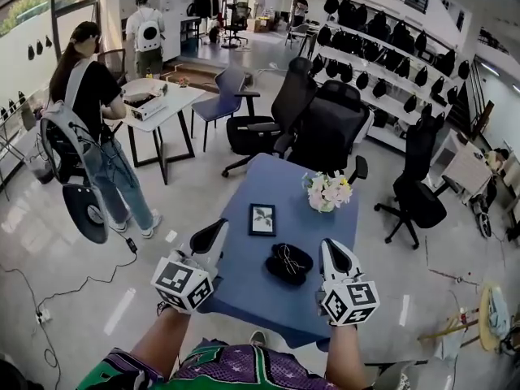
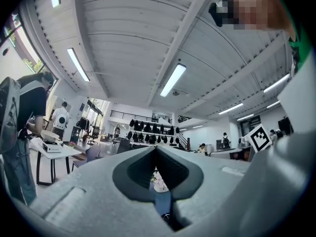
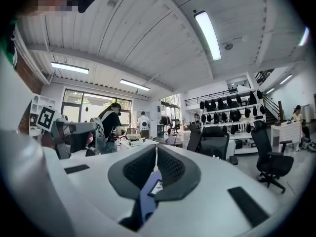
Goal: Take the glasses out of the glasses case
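Note:
A black glasses case [image 1: 288, 263] lies on the blue table [image 1: 244, 287] near its front, lid shut as far as I can tell, with a thin cord or frame on top. My left gripper [image 1: 218, 227] hovers at the case's left, over the table's left edge, jaws shut and empty. To the right of the case my right gripper [image 1: 331, 247] hangs, also shut on nothing. Both point upward and away from the table. In the left gripper view the left gripper [image 2: 156, 150] has its tips together; in the right gripper view the right gripper [image 3: 156, 150] does too.
A small framed picture [image 1: 262, 219] lies behind the case, and a vase of flowers [image 1: 327, 192] stands at the back right. Black office chairs [image 1: 329, 128] crowd the table's far end. A person with a backpack [image 1: 89, 128] stands at the left beside a white table [image 1: 162, 104].

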`<state>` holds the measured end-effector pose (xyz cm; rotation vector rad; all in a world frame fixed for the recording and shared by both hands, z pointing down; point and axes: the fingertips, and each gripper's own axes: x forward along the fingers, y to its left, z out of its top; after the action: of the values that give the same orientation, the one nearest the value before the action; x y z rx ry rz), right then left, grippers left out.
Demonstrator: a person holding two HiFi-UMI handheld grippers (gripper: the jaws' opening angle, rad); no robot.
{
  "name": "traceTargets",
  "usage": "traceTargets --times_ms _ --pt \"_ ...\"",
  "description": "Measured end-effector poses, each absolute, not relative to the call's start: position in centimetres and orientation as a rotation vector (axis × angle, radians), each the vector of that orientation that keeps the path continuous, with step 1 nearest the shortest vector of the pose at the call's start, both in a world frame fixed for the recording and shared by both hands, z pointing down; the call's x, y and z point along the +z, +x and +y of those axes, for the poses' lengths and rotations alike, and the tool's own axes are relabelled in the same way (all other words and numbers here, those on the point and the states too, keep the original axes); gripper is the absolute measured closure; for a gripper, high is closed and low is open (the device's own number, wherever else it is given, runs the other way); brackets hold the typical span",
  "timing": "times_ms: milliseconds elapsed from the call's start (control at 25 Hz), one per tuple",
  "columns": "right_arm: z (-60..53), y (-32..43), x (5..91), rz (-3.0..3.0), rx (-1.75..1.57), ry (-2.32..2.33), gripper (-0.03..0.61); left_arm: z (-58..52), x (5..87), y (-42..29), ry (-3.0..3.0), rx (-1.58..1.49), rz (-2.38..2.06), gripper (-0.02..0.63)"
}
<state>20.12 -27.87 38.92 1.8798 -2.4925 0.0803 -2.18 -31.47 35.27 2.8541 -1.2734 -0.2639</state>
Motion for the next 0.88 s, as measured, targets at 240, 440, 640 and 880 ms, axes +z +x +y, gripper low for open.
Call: traceTargets --times_ms 240,440,640,880 --pt "-29.3 21.8 40.7 -2.505 0.117 1.84 0.563 -32.1 36.1 0.4 2.854 -0.251 -1.277 0.597" --pt "-30.0 22.8 41.1 -2.526 0.152 1.814 0.522 -32.1 35.0 2.2 2.876 -0.251 -1.258 0.597" --pt "-30.8 23.5 41.6 -2.549 0.165 1.81 0.515 -32.5 35.0 3.1 2.889 -0.245 -1.267 0.597" --pt "-31.6 23.6 42.6 -2.536 0.189 1.766 0.515 -32.9 35.1 3.5 2.887 -0.225 -1.278 0.597"
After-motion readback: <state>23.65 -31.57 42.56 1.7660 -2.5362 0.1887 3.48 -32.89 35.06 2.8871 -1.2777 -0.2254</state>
